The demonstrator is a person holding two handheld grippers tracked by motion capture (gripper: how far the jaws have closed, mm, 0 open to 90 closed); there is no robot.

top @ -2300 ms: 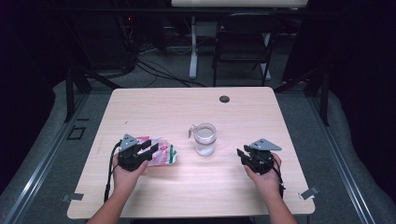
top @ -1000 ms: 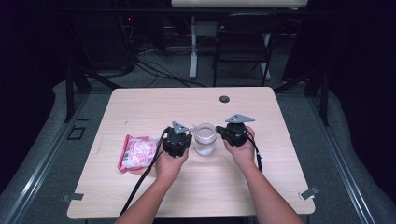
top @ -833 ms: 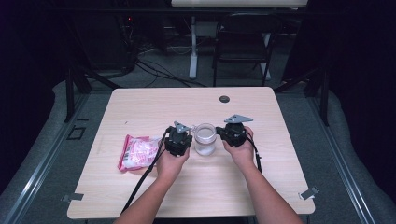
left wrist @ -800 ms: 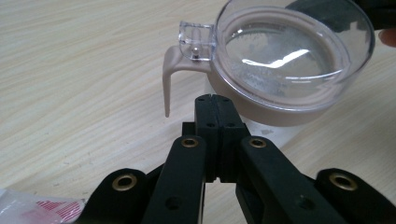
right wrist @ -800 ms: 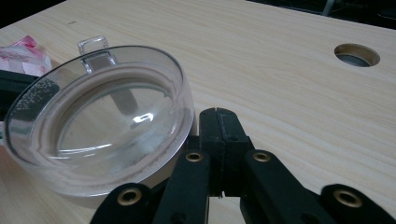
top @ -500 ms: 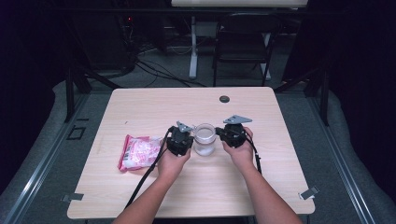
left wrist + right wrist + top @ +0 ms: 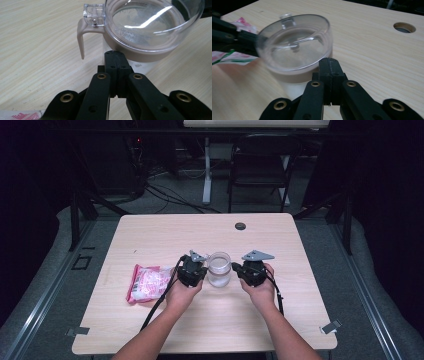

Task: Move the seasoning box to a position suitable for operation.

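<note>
Your jar (image 7: 219,269) stands upright on the tabletop (image 7: 300,270), handle toward the far left; your left claw (image 7: 202,270) and right claw (image 7: 234,266), both closed empty, flank it.

table (image 7: 310,285): light wood | on it: clear-lidded jar (image 7: 219,269), pink packet (image 7: 148,282)

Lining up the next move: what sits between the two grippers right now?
In the high view, the clear-lidded jar stands between the left gripper and right gripper, both shut. Each gripper view shows its closed jaws right at the jar's side.
</note>
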